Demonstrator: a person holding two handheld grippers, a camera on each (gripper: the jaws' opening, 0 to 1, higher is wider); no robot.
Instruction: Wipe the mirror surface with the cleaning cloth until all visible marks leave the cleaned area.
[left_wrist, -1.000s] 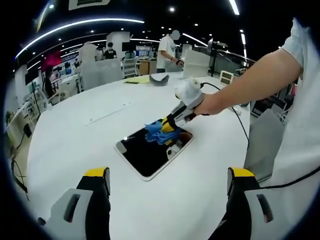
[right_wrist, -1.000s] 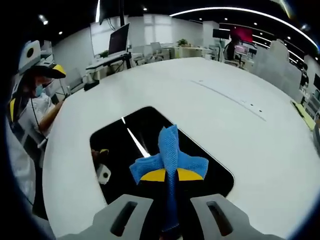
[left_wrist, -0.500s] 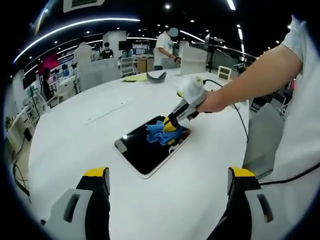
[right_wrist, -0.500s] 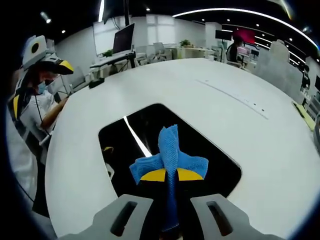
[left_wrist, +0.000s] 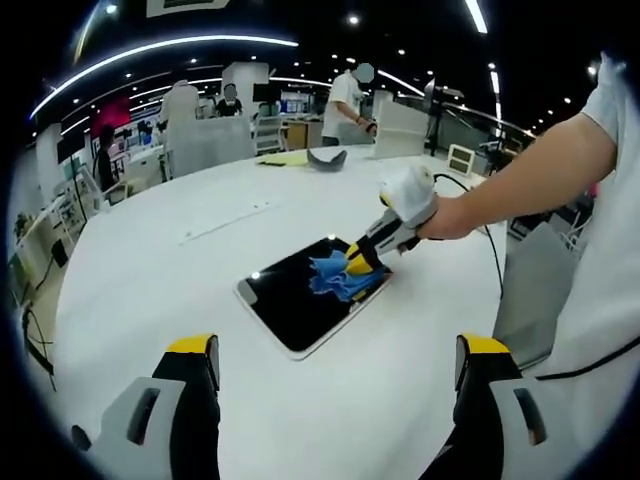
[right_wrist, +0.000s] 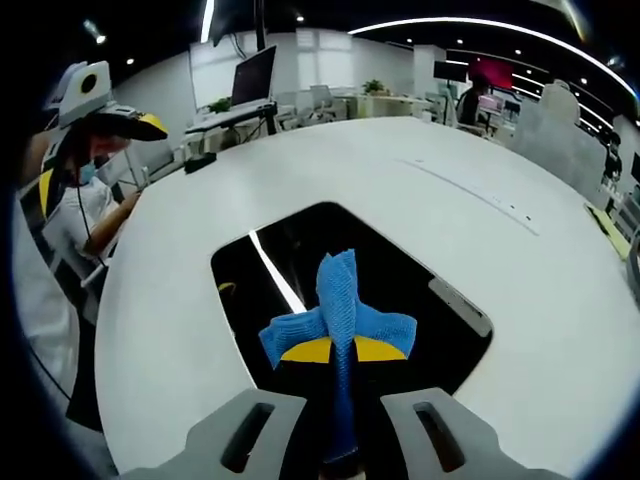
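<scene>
The mirror (left_wrist: 290, 310) is a dark rectangle in a white frame, lying flat on the white table (left_wrist: 150, 270). My right gripper (left_wrist: 358, 263), held by a person's hand, presses the blue cleaning cloth (left_wrist: 338, 279) on the mirror's right end. In the right gripper view the cloth (right_wrist: 340, 310) is pinched between the yellow-tipped jaws of the right gripper (right_wrist: 340, 352), over the mirror (right_wrist: 300, 260), which reflects a bright ceiling strip. My left gripper (left_wrist: 340, 350) hovers open above the table's near side, short of the mirror, with nothing between its fingers.
A black cable (left_wrist: 490, 260) trails over the table's right edge. A grey curved object (left_wrist: 325, 158) and a yellow sheet (left_wrist: 283, 158) lie at the table's far side. People stand beyond it among desks. The person's torso (left_wrist: 610, 300) stands at the right.
The right gripper has slid the cloth across the mirror toward the end nearer the person's hand. The left gripper stays open; its view has only shifted slightly.
</scene>
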